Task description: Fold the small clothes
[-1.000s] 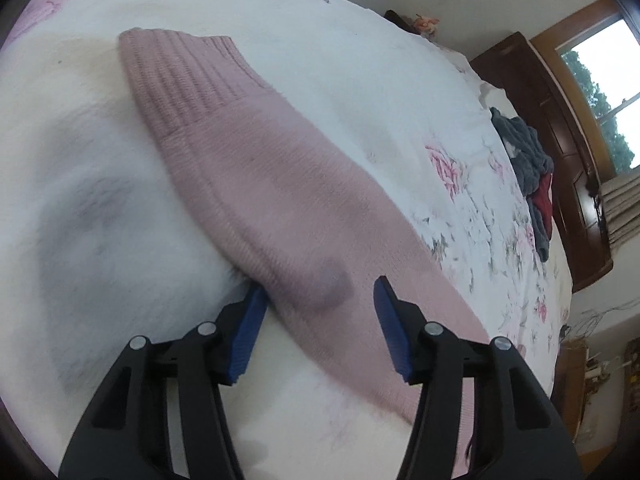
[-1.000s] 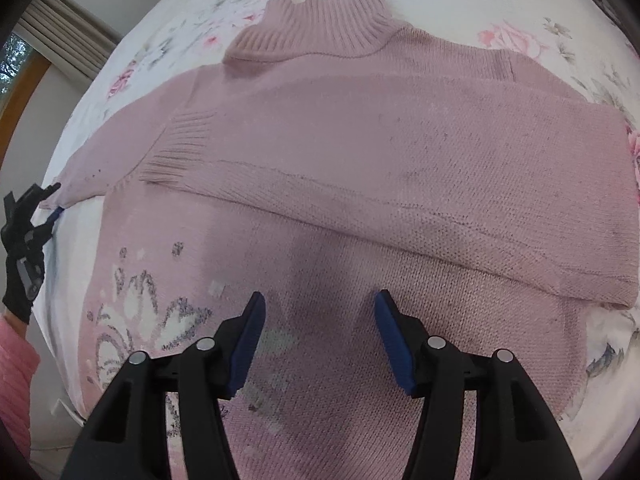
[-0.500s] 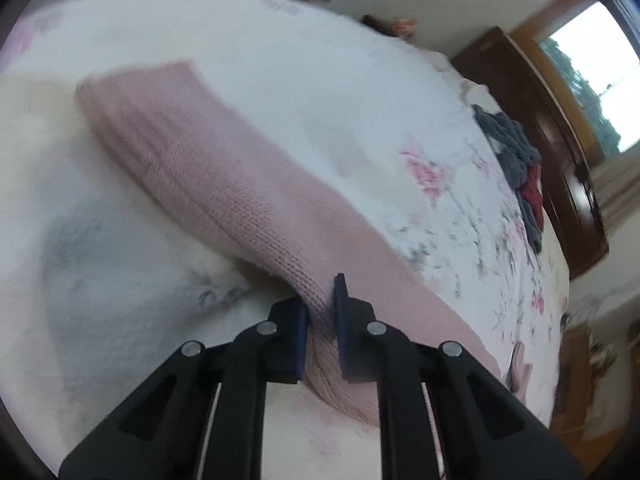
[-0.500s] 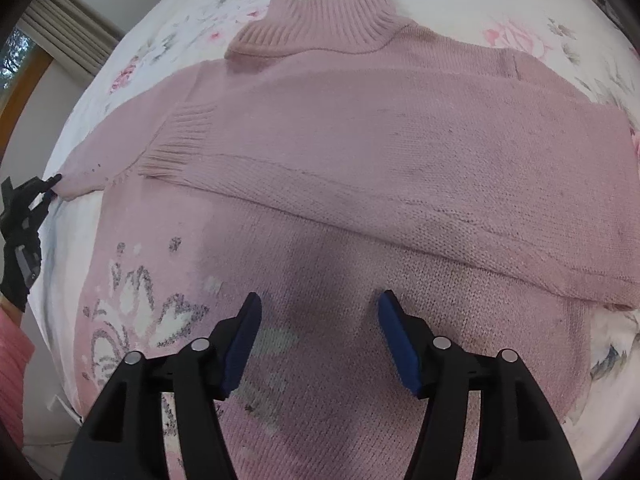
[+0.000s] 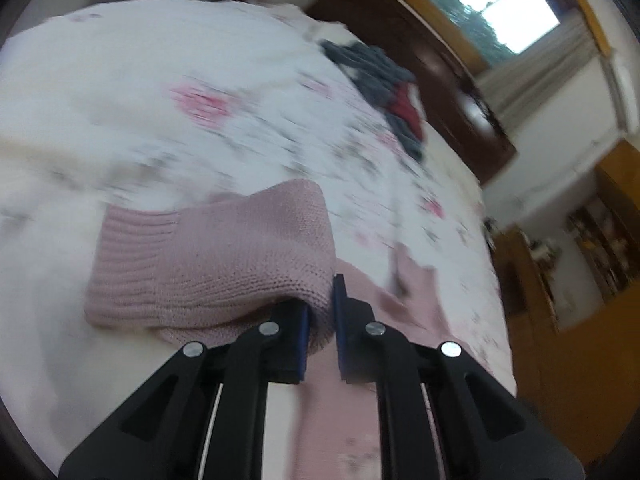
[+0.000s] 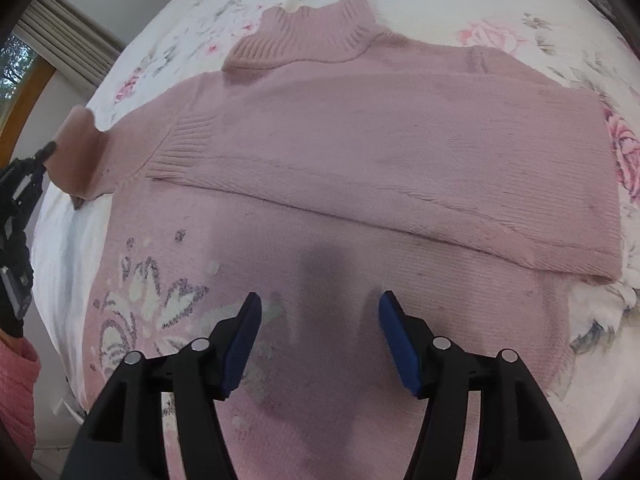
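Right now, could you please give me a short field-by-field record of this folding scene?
garment: pink turtleneck sweater, flat on the floral bedspread
one sleeve: folded across the chest
other sleeve: lifted, cuff hanging
left gripper: shut on that sleeve
right gripper: open, over the hem, holding nothing
elsewhere: grey and red clothes pile farther along the bed

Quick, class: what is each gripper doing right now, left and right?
Left gripper: shut on the sleeve of the pink sweater.
Right gripper: open, holding nothing, above the sweater's body.
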The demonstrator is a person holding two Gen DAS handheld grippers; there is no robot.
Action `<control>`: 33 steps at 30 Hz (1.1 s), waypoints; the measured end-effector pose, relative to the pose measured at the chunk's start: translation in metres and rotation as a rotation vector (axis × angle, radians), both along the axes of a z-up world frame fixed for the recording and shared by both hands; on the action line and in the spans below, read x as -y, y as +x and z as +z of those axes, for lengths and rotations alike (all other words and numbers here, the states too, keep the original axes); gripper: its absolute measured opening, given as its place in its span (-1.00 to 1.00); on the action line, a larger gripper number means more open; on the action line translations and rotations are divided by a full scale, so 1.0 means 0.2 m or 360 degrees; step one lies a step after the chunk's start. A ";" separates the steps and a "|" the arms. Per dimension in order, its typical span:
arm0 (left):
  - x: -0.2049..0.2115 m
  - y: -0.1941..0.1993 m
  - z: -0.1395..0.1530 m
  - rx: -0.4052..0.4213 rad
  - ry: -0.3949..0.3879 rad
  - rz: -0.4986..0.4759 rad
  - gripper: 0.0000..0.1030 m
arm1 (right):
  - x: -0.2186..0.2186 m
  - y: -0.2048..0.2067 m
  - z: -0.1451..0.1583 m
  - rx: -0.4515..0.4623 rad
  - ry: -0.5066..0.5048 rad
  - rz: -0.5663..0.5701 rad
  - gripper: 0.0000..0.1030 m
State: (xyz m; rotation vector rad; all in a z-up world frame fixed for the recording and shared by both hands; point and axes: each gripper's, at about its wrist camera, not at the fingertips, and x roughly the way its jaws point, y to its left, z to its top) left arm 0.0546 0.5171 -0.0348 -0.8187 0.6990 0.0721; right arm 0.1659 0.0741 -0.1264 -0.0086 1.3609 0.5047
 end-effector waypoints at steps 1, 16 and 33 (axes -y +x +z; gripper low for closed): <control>0.07 0.03 0.01 0.0016 -0.0008 -0.0047 -0.82 | 0.01 0.00 0.00 0.0002 0.0003 -0.0005 0.20; 0.89 0.43 -0.38 -0.0133 -0.0124 -0.0347 -0.79 | 0.19 0.00 0.00 -0.0005 0.0051 -0.0075 0.20; 0.73 0.16 -0.33 -0.0242 -0.0019 -0.0484 -0.36 | 0.04 0.09 0.07 -0.0019 0.0122 -0.0057 0.20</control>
